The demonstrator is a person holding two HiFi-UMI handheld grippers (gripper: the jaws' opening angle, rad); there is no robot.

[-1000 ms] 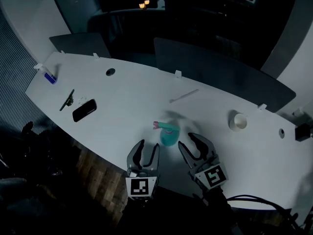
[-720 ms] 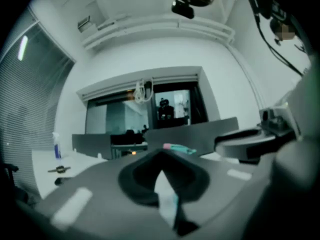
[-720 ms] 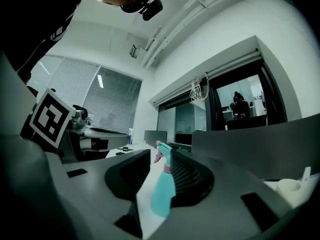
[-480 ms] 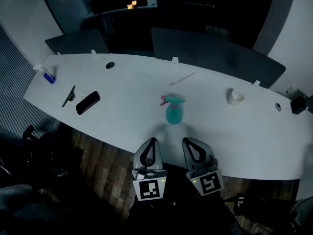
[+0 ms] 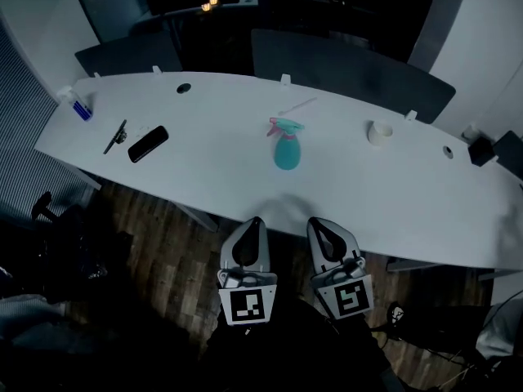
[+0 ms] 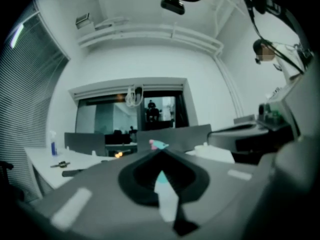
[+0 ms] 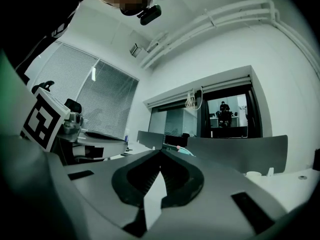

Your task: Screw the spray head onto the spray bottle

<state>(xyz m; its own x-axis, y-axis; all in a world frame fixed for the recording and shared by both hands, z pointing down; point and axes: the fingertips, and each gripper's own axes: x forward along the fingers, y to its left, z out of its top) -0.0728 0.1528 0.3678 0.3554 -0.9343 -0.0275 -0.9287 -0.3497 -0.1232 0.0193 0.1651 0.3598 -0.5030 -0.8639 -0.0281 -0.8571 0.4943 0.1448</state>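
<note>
Spray head [image 5: 285,126] looks seated on the spray bottle [image 5: 285,152], upright on the tabletop [image 5: 392,194].
Left tongs [image 5: 254,220] and right tongs [image 5: 315,221] are closed, empty, well clear; best not nudge it.

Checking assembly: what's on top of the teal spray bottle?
A pink-tipped spray head tops the spray bottle; the neck beneath it is covered.

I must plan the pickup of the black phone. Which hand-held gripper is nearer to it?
Left. The left hand-held gripper sits toward the person and right of the phone; the right hand-held gripper is farther right.
</note>
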